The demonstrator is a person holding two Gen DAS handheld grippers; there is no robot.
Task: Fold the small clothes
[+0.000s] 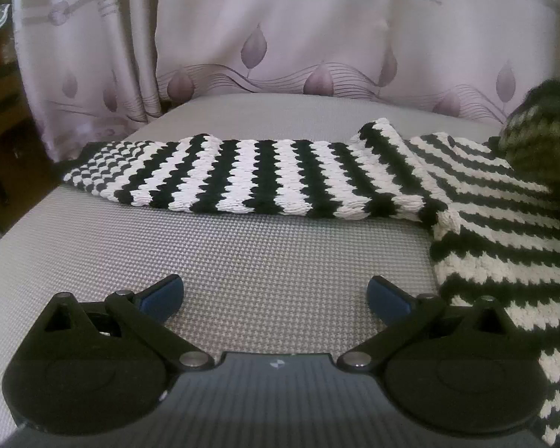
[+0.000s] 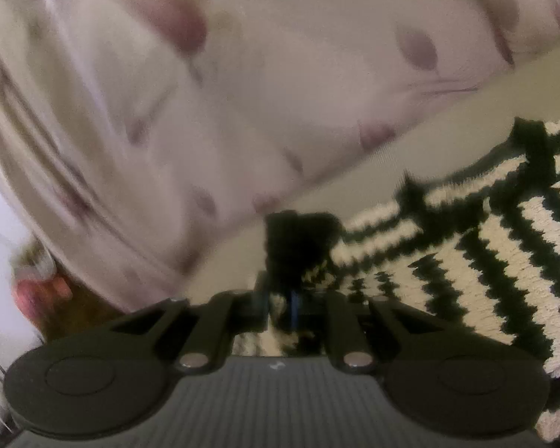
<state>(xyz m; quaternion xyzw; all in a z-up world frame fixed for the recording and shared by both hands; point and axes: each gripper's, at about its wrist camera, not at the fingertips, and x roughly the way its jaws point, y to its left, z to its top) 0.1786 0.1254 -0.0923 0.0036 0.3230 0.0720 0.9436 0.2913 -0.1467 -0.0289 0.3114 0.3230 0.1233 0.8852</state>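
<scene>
Left wrist view: left gripper (image 1: pixel 274 295) spread wide over the grey mat (image 1: pixel 242 254), holding nothing; the striped knit (image 1: pixel 265 175) lies ahead, one sleeve extended flat for folding. Right wrist view: right gripper (image 2: pixel 293 308) pinches a dark edge of the knit (image 2: pixel 504 231), likely to carry it over

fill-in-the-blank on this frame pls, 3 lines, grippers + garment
1. The left gripper hovers over the grey mat with its jaws ____.
2. The sweater is striped black and ____.
3. The right gripper is shut on a ____ fold of the sweater.

Missing words: open; white; black
</scene>
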